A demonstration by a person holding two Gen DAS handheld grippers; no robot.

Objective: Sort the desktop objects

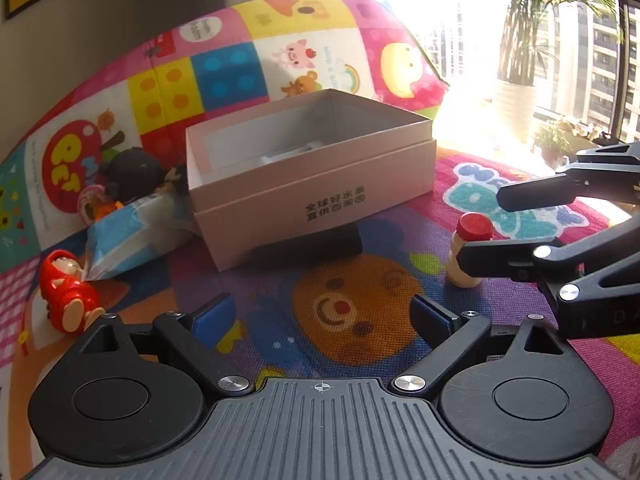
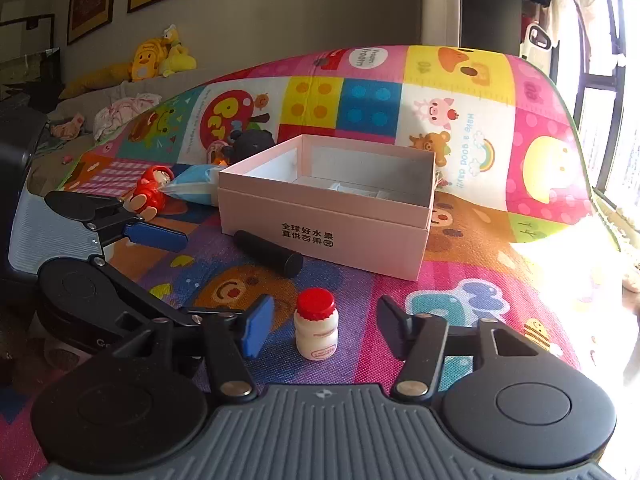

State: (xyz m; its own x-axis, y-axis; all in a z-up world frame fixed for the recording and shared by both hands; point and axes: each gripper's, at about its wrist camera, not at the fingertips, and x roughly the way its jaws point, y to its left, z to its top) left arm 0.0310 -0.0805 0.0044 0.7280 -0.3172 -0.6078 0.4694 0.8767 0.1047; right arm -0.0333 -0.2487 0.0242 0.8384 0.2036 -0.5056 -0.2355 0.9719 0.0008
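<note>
A small white bottle with a red cap (image 2: 316, 326) stands upright on the colourful play mat (image 2: 460, 280). It is between the fingers of my right gripper (image 2: 325, 322), which is open; the pads stand clear of it on both sides. From the left wrist view the same bottle (image 1: 460, 260) shows partly behind the right gripper (image 1: 500, 228). My left gripper (image 1: 322, 312) is open over the mat with nothing between its fingers. An open pink box (image 2: 320, 232) sits behind the bottle, with a black cylinder (image 2: 268, 252) lying against its front wall.
Left of the pink box (image 1: 312, 200) lie a red doll figure (image 1: 68, 292), a blue and white packet (image 1: 124, 232) and a black round toy (image 1: 132, 172). The left gripper (image 2: 154, 220) hangs near the red figure (image 2: 150, 196). Bright window light washes out the right side.
</note>
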